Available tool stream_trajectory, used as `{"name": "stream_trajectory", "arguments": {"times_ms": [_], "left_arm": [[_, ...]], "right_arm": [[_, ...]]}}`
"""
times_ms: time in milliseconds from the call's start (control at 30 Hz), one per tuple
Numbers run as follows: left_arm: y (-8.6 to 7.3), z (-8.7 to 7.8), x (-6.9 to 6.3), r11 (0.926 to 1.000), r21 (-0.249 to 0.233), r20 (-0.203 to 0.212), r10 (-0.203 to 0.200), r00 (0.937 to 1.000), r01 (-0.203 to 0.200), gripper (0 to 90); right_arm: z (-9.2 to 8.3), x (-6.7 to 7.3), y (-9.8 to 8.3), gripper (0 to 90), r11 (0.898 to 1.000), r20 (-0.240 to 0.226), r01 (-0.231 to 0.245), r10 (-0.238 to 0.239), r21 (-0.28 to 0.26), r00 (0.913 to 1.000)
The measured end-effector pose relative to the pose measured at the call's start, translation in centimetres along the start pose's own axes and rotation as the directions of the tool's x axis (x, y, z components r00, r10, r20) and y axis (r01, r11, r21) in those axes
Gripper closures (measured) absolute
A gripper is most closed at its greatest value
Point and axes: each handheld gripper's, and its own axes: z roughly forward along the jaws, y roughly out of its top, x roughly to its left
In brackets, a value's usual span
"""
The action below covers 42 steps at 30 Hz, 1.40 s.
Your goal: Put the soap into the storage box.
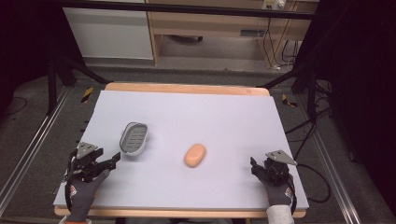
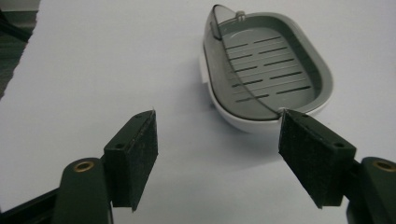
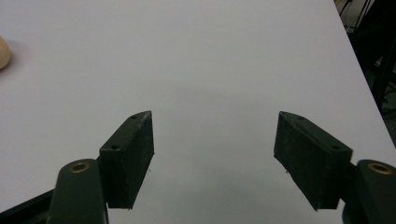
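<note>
A grey soap dish [image 1: 134, 138] sits on the pale mat [image 1: 224, 116] that covers the table, over on the left side; it has slots in its floor so water can run out, and one long wall is a see-through plastic piece that stands up higher than the rest. A bar of soap [image 1: 195, 155], peach in colour, lies flat near the middle of the mat, well apart from the dish; nothing touches it.

The left gripper [image 1: 112, 160] rests low by the near left edge, and it points at the dish; in the left gripper view the dish [image 2: 266, 70] is just in front of the jaws, and the jaws stand wide apart with nothing between them. My guess is that this hand waits there so it can keep the dish from sliding.

The right gripper [image 1: 254, 167] sits by the near right edge, well apart from the soap; its jaws are spread wide too, and they hold nothing; in the right gripper view only bare mat lies between the black pads [image 3: 128, 158], and a bit of the soap [image 3: 3, 52] peeks in at the far left. I think this hand is the one to fetch the soap, since the soap lies on its side of the dish; it has to swing left first.

The soap probably belongs in the dish; that step is not yet begun.
</note>
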Motion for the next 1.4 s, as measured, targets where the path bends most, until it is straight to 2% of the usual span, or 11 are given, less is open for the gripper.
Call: {"name": "stream_trajectory", "arguments": {"times_ms": [300, 400, 567, 700, 900, 1000, 1233, 1267, 1300, 1333, 1400], "left_arm": [[0.5, -0.1, -1.3, 0.9998, -0.012, 0.031, 0.016, 0.9994, -0.016, 28.3], [0.8, -0.2, -1.8, 0.9996, -0.016, 0.039, 0.026, 0.9989, -0.025, 28.3], [1.3, -0.5, -2.3, 0.9991, -0.029, 0.051, 0.033, 0.9982, -0.032, 28.3], [2.1, -0.7, -3.0, 0.9978, -0.040, 0.062, 0.055, 0.9965, -0.052, 28.3], [3.4, -1.0, -3.8, 0.9961, -0.062, 0.083, 0.067, 0.9943, -0.062, 28.2], [4.5, -1.2, -4.4, 0.9946, -0.077, 0.092, 0.076, 0.9929, -0.069, 28.2], [5.7, -0.9, -5.5, 0.9927, -0.088, 0.110, 0.092, 0.9896, -0.083, 28.1], [6.0, -0.7, -5.9, 0.9918, -0.091, 0.119, 0.100, 0.9878, -0.090, 28.1], [6.0, -0.7, -5.9, 0.9918, -0.091, 0.119, 0.100, 0.9878, -0.090, 28.1], [6.3, -0.4, -6.3, 0.9917, -0.086, 0.124, 0.106, 0.9867, -0.096, 28.1], [6.6, -0.1, -6.9, 0.9907, -0.085, 0.132, 0.117, 0.9844, -0.106, 28.1]], "right_arm": [[-0.1, -0.2, 0.0, 27.9, 1.000, 0.006, -0.012, 0.012, -0.008, 0.9999], [-0.4, -0.3, 0.2, 24.0, 1.000, 0.020, -0.016, 0.017, -0.018, 0.9997], [-0.4, -0.2, 0.1, 27.4, 1.000, 0.006, -0.005, 0.005, -0.007, 1.0000], [-0.2, 0.1, 0.1, 30.2, 1.000, 0.009, 0.020, -0.020, 0.003, 0.9998], [-0.3, 0.0, 0.1, 33.6, 1.000, 0.016, 0.009, -0.009, 0.009, 0.9998], [-0.5, 0.1, 0.1, 34.3, 1.000, 0.034, 0.020, -0.020, 0.011, 0.9992], [-0.6, 0.3, 0.1, 37.3, 1.000, 0.052, 0.026, -0.026, 0.004, 0.9983], [-0.6, 0.3, 0.1, 45.4, 0.999, 0.031, 0.027, -0.027, 0.017, 0.9991], [-0.6, 0.3, 0.1, 45.4, 0.999, 0.031, 0.027, -0.027, 0.017, 0.9991], [-0.5, 0.3, 0.1, 47.1, 0.999, -0.012, 0.024, -0.023, 0.031, 0.9997], [-0.4, 0.4, 0.0, 47.0, 0.999, -0.019, 0.034, -0.033, 0.041, 0.9993]]}}
